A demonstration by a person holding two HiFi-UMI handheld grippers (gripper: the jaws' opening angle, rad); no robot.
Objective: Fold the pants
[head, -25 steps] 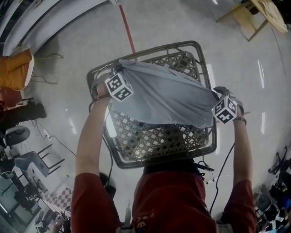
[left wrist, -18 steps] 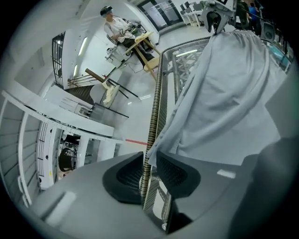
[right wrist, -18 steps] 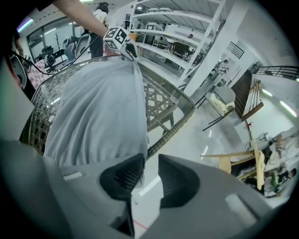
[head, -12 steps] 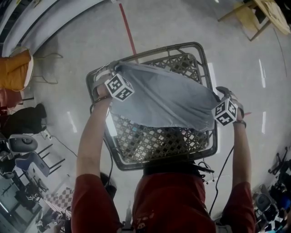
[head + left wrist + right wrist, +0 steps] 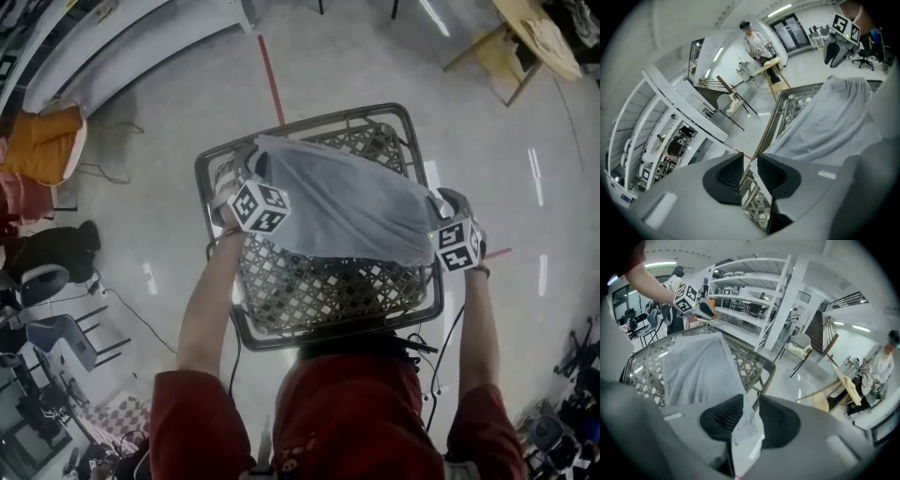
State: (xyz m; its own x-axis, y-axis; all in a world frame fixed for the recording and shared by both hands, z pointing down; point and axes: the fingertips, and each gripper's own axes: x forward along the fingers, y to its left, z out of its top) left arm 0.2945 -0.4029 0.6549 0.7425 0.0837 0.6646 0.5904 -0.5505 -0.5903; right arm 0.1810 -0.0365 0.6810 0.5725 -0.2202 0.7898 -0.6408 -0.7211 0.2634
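Grey pants (image 5: 347, 206) lie draped over the far half of a woven lattice basket (image 5: 328, 286) on the floor below me. My left gripper (image 5: 246, 169) hovers at the pants' left end. In the left gripper view its jaws (image 5: 750, 168) stand apart with only the basket rim showing between them, and the pants (image 5: 834, 117) hang to their right. My right gripper (image 5: 444, 208) is at the pants' right end. Its jaws (image 5: 751, 411) are parted, with a corner of the pants (image 5: 698, 366) lying loosely between them, a gap showing beside one pad.
A red line (image 5: 272, 80) runs across the shiny floor beyond the basket. A wooden table (image 5: 511, 33) stands at the far right, an orange chair (image 5: 42, 141) and office chairs at the left. Cables trail by my feet. A person (image 5: 754, 42) stands at a distant table.
Both grippers have risen and drawn slightly closer together. The pants, stretched between them before, now sag onto the basket. The left jaws no longer have cloth in them.
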